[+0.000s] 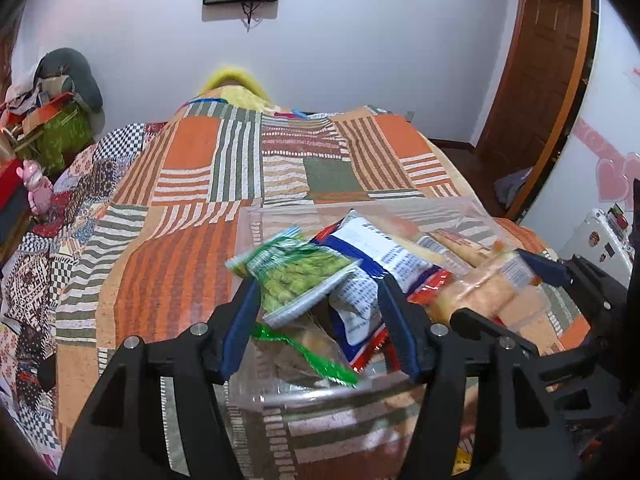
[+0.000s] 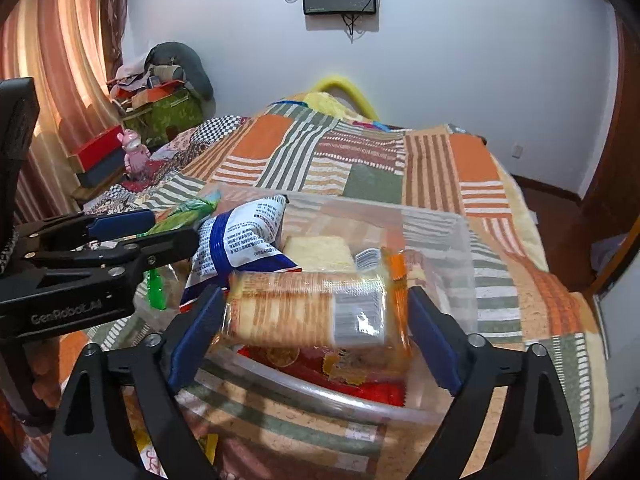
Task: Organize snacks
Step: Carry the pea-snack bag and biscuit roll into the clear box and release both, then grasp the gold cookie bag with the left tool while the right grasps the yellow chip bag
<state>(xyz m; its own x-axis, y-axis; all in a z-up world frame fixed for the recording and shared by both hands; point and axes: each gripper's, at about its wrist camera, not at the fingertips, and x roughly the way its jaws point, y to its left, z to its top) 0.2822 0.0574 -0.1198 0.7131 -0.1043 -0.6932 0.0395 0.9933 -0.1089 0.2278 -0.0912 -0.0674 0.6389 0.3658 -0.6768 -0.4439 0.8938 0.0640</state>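
Left gripper (image 1: 318,280): jaws part open over the bin's left side, pads flanking the green pack without pressing it.
Green pack (image 1: 298,276): tilted atop other snacks.
Blue-white bag (image 2: 240,240): in the bin, beside the green pack.
Bin (image 2: 436,224): clear, on the bed (image 1: 192,208), near its front edge.
Right gripper (image 2: 316,308): jaws wide; biscuit pack (image 2: 312,308) lies crosswise between them, apparently free.

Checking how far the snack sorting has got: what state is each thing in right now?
Clear plastic bin: open-topped, on the bed, partly filled.
Cracker pack: sealed, between the right gripper's open jaws.
Green pea packet: sealed, between the left gripper's open jaws.
Blue-and-white bag: crumpled, in the bin.
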